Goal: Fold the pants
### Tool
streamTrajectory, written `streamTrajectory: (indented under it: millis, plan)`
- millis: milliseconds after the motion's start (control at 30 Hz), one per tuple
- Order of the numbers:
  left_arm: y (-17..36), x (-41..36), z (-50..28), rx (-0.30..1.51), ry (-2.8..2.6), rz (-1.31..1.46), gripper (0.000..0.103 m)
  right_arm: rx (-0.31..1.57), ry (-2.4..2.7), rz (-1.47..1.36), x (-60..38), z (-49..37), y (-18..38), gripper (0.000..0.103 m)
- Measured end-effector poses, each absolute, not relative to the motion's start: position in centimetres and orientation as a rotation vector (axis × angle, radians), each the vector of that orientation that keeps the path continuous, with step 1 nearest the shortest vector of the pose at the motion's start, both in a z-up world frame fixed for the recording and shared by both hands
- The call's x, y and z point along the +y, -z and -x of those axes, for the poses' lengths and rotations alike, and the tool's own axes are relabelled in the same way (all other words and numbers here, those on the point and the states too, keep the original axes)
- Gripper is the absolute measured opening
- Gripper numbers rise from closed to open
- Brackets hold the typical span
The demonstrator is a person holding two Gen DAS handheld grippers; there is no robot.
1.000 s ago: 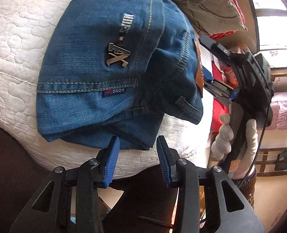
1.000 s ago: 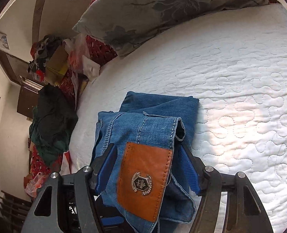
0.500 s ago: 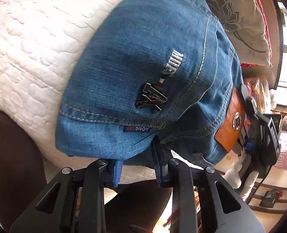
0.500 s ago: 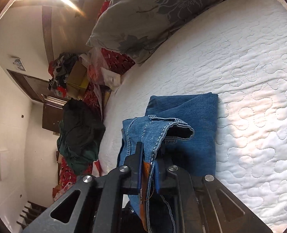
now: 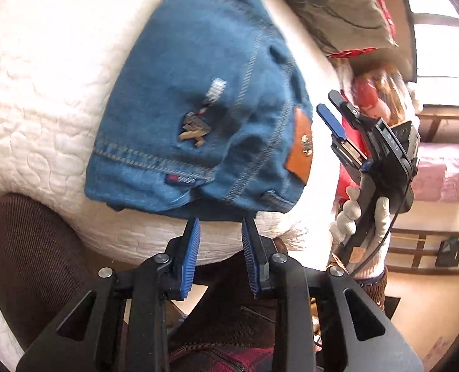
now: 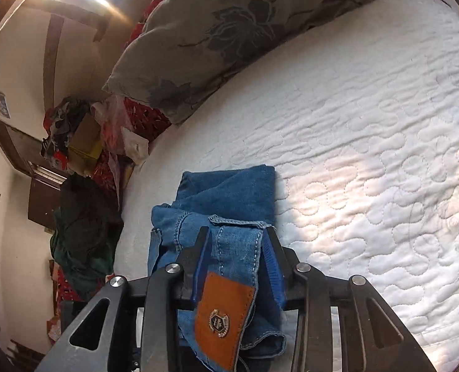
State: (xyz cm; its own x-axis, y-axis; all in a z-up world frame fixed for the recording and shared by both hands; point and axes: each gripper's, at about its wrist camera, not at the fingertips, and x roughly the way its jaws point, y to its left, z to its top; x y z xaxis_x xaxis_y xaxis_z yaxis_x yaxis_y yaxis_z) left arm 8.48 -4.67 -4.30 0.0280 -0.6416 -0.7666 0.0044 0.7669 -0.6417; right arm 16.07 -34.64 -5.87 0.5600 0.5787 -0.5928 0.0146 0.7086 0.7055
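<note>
Folded jeans on the quilted bed: my left gripper, jaws spread, sits just off their near hem, my right gripper, likewise spread, straddles the leather-patched waistband, nearer the pillow.

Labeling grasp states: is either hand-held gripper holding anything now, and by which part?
Nothing is held. The left hand-held gripper is open at the folded jeans' near edge. The right hand-held gripper is open, fingers straddling the waistband by the leather patch.

Both hand-held grippers, left and right, are open again, released from the folded jeans after clamping them.
</note>
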Motion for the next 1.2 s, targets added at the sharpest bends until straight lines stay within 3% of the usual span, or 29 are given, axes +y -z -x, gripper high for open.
streamTrajectory:
  millis: [33,133,233,333,367,500,700,733,767,1000,1100,1200]
  plan:
    - [3.4,-4.5,-8.6,1.432,0.542,0.531,0.028,0.895,-0.402,-0.695,-34.1,-16.4,4.6,0.04]
    - [2.8,-4.0,-10.8,1.365,0.492,0.539,0.054,0.856,-0.549,-0.591,-30.1,-17.9,2.0,0.04]
    - [4.6,-3.6,-12.4,1.359,0.443,0.534,0.054,0.849,-0.654,-0.438,-25.2,-19.0,1.1,0.037]
    - [7.3,-2.8,-12.5,1.393,0.406,0.505,0.054,0.925,-0.638,-0.265,-21.1,-20.7,2.9,0.028]
    - [8.0,-2.2,-12.0,1.394,0.407,0.504,0.054,0.976,-0.595,-0.176,-19.9,-21.5,4.4,0.02]
    - [7.2,-1.8,-11.7,1.381,0.461,0.502,0.054,1.081,-0.544,-0.183,-19.7,-23.4,8.1,0.02]
    - [3.5,1.1,-14.2,1.276,0.474,0.55,0.055,0.977,-0.527,-0.461,-26.0,-20.5,4.2,0.033]
    - [3.2,1.1,-15.5,1.265,0.463,0.553,0.061,0.967,-0.491,-0.492,-27.3,-19.9,4.1,0.044]
    - [3.3,1.1,-16.9,1.264,0.446,0.556,0.065,0.961,-0.455,-0.515,-28.5,-19.3,4.2,0.049]
    - [6.3,-1.8,-24.7,1.347,0.312,0.543,0.065,0.983,-0.308,-0.72,-32.7,-16.7,8.1,0.049]
    - [7.0,-3.0,-25.5,1.325,0.206,0.384,0.066,0.97,-0.295,-0.611,-31.8,-16.8,8.0,0.029]
    - [7.6,-3.1,-25.3,1.306,0.178,0.366,0.066,1.018,-0.255,-0.545,-31.7,-17.6,9.6,0.025]
